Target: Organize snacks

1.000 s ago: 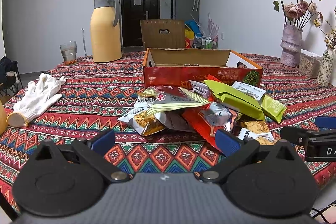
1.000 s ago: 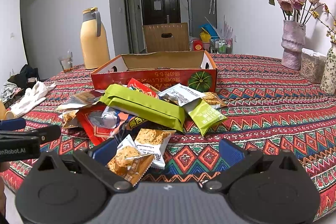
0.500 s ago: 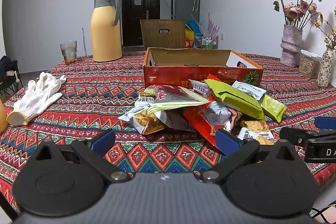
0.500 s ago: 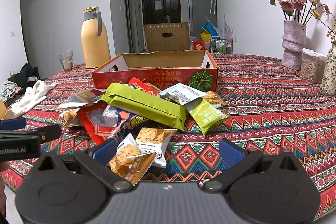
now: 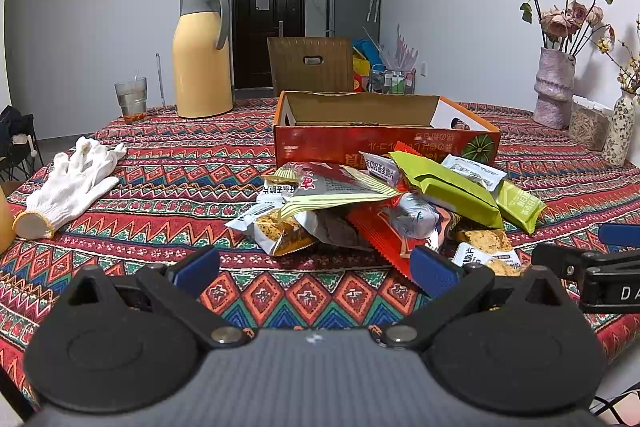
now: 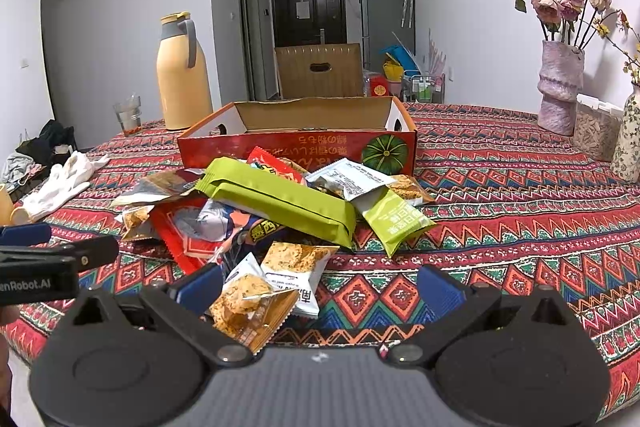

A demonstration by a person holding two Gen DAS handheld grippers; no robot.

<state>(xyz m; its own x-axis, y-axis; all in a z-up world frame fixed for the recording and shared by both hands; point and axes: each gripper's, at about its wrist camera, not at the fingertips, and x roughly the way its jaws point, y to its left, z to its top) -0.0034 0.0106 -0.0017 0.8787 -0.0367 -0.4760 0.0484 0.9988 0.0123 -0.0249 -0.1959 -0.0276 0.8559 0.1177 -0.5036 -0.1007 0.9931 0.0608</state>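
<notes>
A heap of snack packets (image 5: 384, 207) (image 6: 256, 211) lies on the patterned tablecloth in front of an open red cardboard box (image 5: 384, 135) (image 6: 304, 143). On top rests a long green packet (image 6: 280, 201) (image 5: 448, 187); small cracker packets (image 6: 276, 279) sit nearest. My left gripper (image 5: 316, 271) hovers open just short of the heap's near left side, nothing between its blue pads. Also open, my right gripper (image 6: 320, 287) has the cracker packets lying between its fingers. Each gripper shows at the edge of the other's view, the right gripper (image 5: 600, 259) and the left gripper (image 6: 48, 251).
A yellow thermos jug (image 5: 202, 55) and a glass (image 5: 132, 101) stand at the back left. White gloves (image 5: 68, 187) lie at the left. Vases with dried flowers (image 5: 556, 87) and a clear container (image 6: 596, 131) line the right side. A wooden chair (image 5: 310, 65) stands behind the table.
Both grippers have edged slightly forward toward the heap; nothing has been taken hold of or shifted.
</notes>
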